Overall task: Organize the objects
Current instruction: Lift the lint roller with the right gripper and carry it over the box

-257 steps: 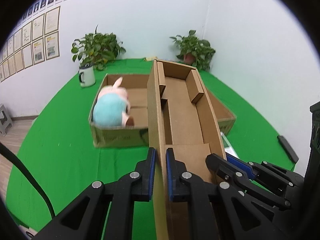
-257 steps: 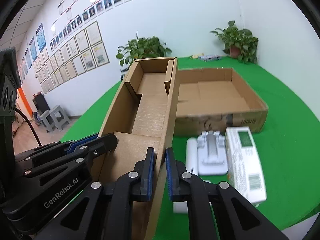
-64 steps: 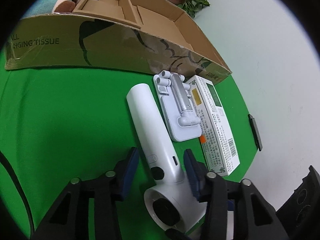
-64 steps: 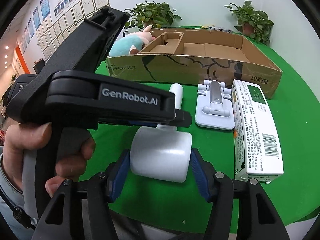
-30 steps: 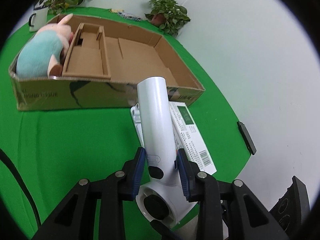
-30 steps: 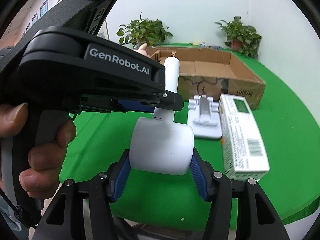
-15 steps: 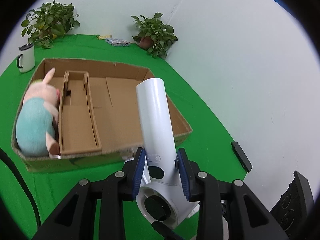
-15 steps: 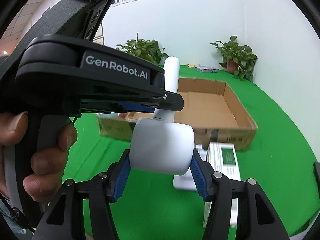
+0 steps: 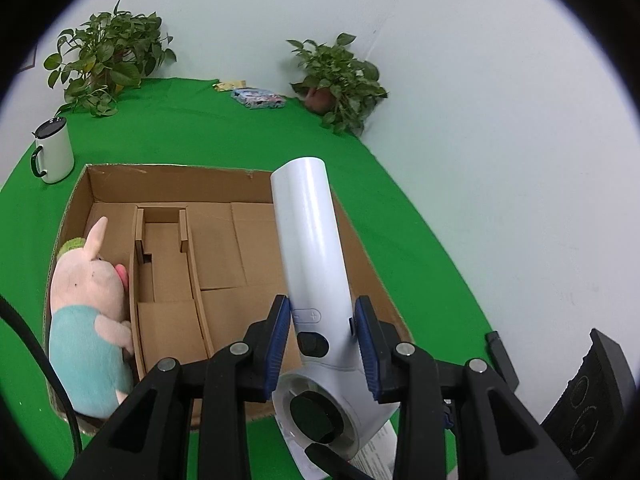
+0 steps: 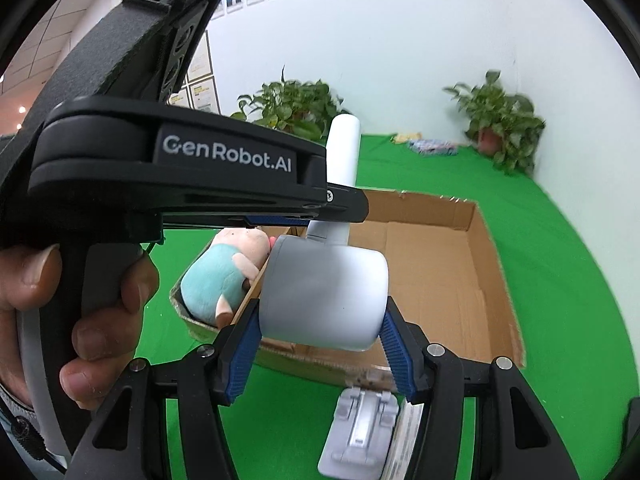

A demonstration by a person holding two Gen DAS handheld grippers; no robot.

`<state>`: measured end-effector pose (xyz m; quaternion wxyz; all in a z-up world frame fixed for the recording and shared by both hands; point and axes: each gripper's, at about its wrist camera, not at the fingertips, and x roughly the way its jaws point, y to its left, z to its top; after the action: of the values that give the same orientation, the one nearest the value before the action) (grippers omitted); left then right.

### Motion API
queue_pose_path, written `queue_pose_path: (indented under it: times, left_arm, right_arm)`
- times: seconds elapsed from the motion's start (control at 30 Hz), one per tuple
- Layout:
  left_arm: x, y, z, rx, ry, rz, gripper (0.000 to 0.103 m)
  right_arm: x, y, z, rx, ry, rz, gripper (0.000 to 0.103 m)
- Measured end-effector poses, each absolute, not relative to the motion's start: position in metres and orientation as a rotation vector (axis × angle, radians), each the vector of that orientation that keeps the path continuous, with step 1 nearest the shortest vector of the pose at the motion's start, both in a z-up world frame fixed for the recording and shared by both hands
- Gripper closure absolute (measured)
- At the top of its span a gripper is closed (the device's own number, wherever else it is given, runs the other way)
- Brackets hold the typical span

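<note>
Both grippers are holding one white hair dryer in the air above the green table. The left gripper is clamping the dryer's handle narrowly just below the buttons, blue pads pressing on either side; the handle is running up the centre of the left wrist frame, with the round head at the bottom centre. The right gripper is gripping the wider barrel of the dryer — its pads are sitting against both flanks, at a medium spread. In the right wrist view a person's hand is wrapping the left gripper's grip at the left edge of the frame.

The cardboard box is lying open behind the dryer, filling the middle of the left wrist frame. Inside it, a plush pig is lying along the left wall, and a cardboard insert is sitting just beside it, touching the pig's snout side.

A white stand and a printed carton — mostly hidden — are lying on the cloth at the bottom of the right wrist frame, just in front of the box. A white mug is standing at the left, with potted plants at the far wall.
</note>
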<state>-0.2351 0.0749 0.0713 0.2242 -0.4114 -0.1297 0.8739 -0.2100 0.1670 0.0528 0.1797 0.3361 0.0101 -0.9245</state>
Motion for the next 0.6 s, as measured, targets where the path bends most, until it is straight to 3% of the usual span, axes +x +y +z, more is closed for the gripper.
queue_pose_path:
  times: [0.6]
  left_arm:
    - [-0.316, 0.094, -0.051, -1.583, -0.296, 2.33, 0.071]
  right_arm:
    - [-0.311, 0.186, -0.063, 1.351, -0.208, -2.329, 0.048]
